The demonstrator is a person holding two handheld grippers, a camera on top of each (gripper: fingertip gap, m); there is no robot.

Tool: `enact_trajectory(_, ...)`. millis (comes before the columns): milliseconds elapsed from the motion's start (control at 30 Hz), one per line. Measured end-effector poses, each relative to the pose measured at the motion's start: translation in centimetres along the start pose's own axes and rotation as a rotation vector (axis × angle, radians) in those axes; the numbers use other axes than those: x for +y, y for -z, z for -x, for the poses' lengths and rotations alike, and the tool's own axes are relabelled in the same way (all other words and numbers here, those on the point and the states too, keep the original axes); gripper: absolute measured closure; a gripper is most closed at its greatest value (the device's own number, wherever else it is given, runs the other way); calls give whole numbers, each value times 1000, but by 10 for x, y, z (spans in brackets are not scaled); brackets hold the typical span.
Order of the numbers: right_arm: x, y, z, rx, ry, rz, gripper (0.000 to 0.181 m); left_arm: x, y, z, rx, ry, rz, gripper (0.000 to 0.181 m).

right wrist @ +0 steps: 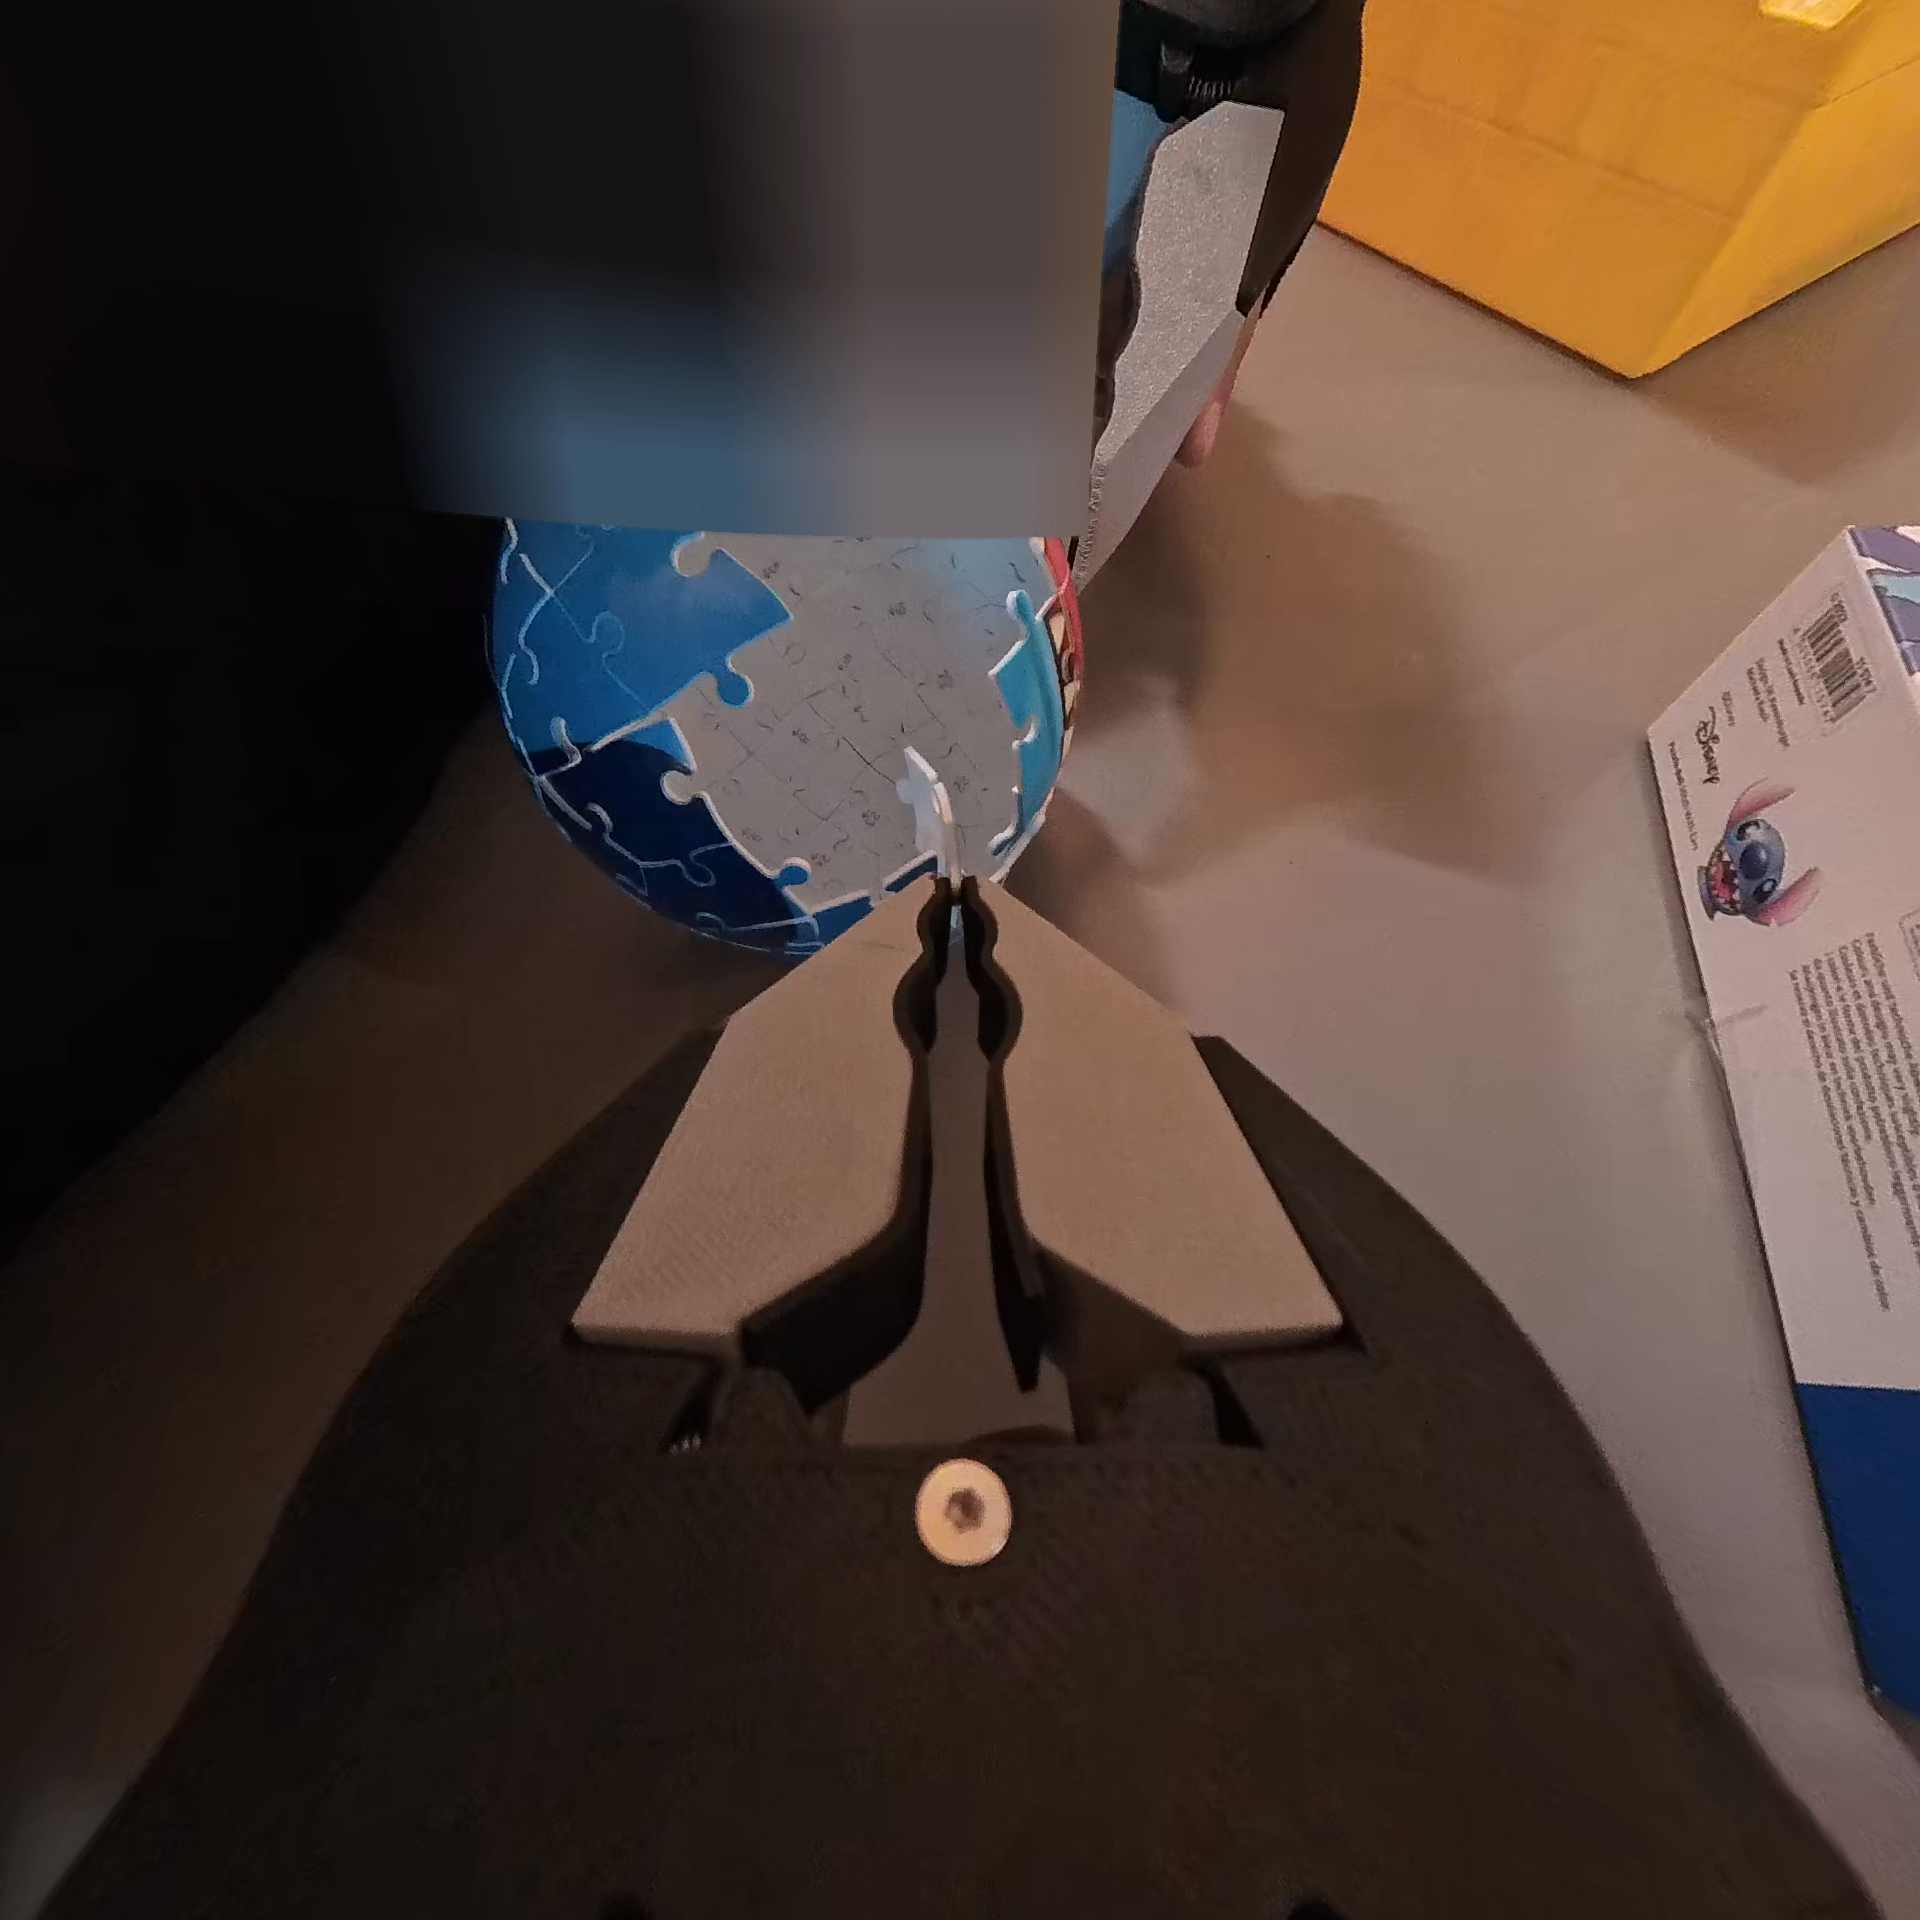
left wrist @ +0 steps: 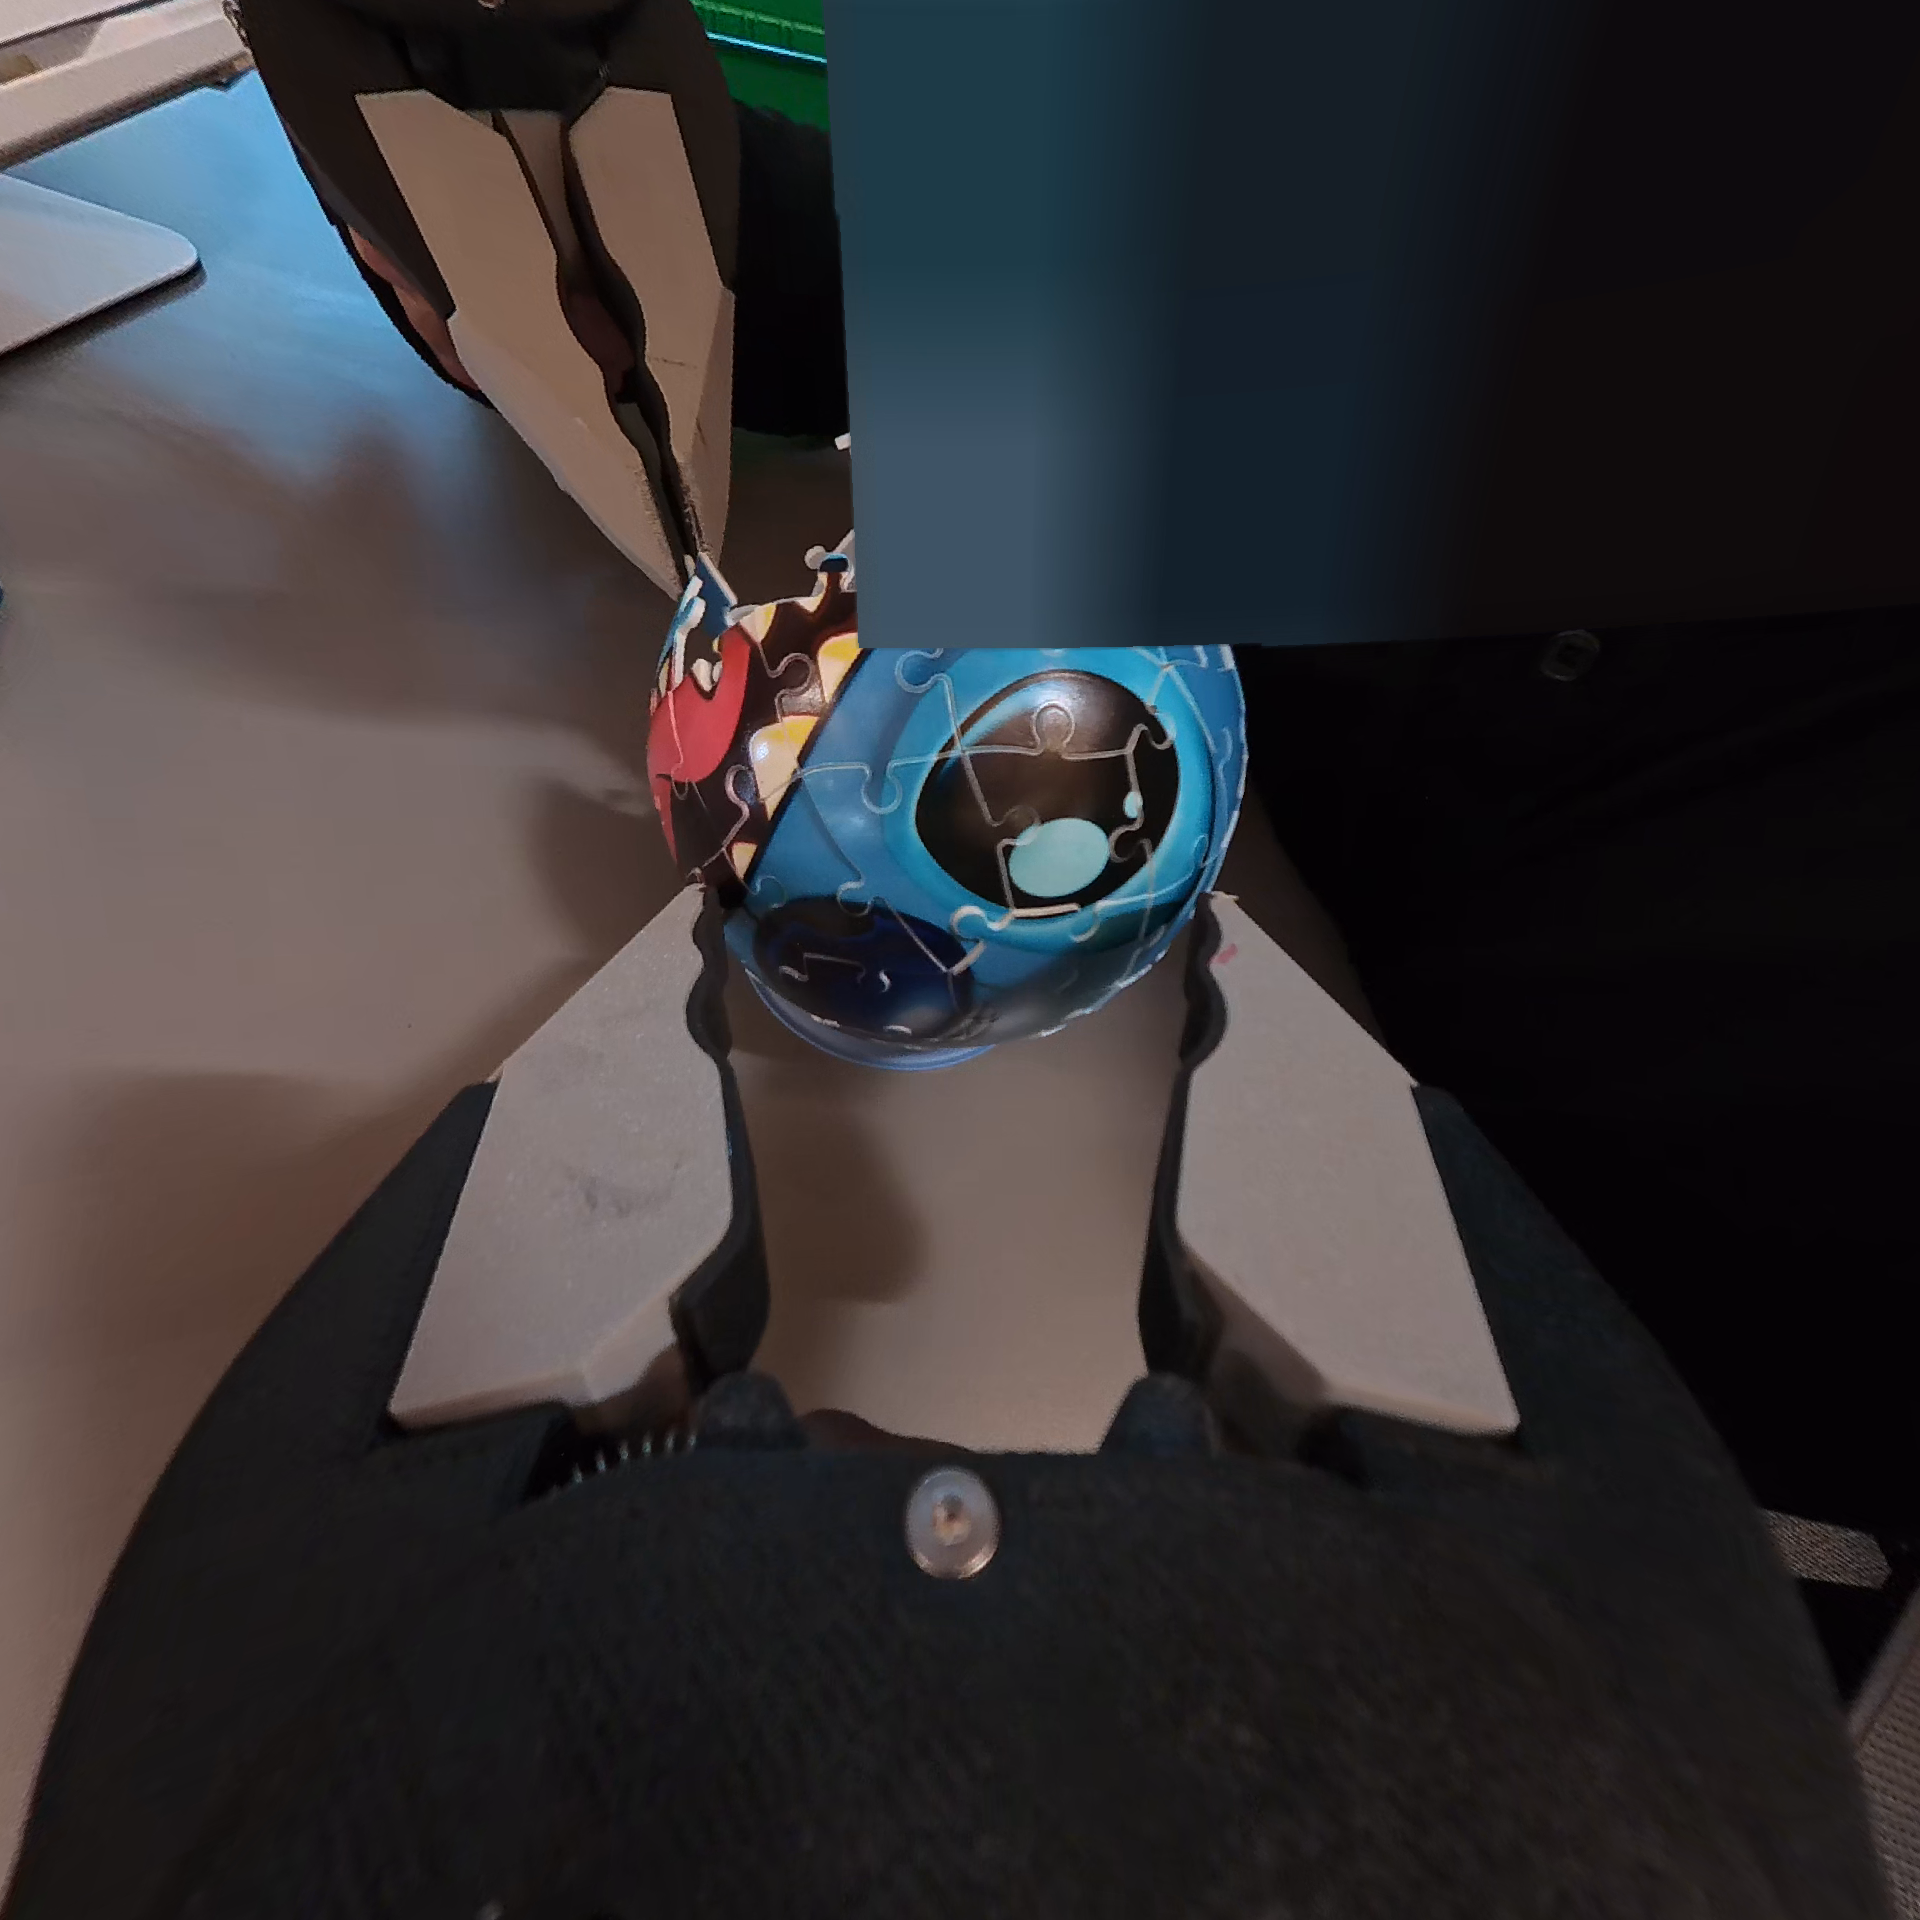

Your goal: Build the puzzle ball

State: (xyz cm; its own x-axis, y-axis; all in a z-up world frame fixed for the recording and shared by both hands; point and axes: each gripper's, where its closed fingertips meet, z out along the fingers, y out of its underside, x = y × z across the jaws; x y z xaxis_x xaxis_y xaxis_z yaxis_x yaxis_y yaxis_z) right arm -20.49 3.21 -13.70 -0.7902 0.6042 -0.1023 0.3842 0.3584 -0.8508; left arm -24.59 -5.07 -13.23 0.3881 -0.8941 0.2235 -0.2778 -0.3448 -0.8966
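The puzzle ball (left wrist: 956,821), blue with a black eye and a red and yellow patch, stands on the table. My left gripper (left wrist: 956,899) has its fingertips against the ball's two lower sides and holds it. In the right wrist view the ball (right wrist: 623,707) has a large gap that shows the grey inner faces (right wrist: 862,707) of its pieces. My right gripper (right wrist: 951,883) is shut on a puzzle piece (right wrist: 933,821), held edge-on at the lower rim of that gap. The right gripper (left wrist: 691,577) also shows in the left wrist view, tips at the ball's top left. One left finger (right wrist: 1174,343) touches the ball's right side.
The puzzle's cardboard box (right wrist: 1818,987) lies on the grey table (left wrist: 260,727) at the right. A yellow box (right wrist: 1662,177) stands behind it. A flat white object (left wrist: 73,260) lies at the far left and something green (left wrist: 769,52) stands at the back. Left tips to right tips: about 10 cm.
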Motion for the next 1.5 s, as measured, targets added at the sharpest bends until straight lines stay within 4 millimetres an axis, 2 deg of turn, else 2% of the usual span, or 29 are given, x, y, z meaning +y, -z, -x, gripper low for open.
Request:
enact_trajectory(333, 3, -4, -1, -9, -11, -6, 181, 0, 0, 0, 1, 0, 0, 94)
enact_trajectory(867, 3, -6, 1, 137, -155, 311, 181, 0, -1, -2, 3, -5, 5, 94)
enact_trajectory(1500, 2, -7, 7, 113, -109, 307, 181, 1, -1, -2, 6, -8, 8, 95)
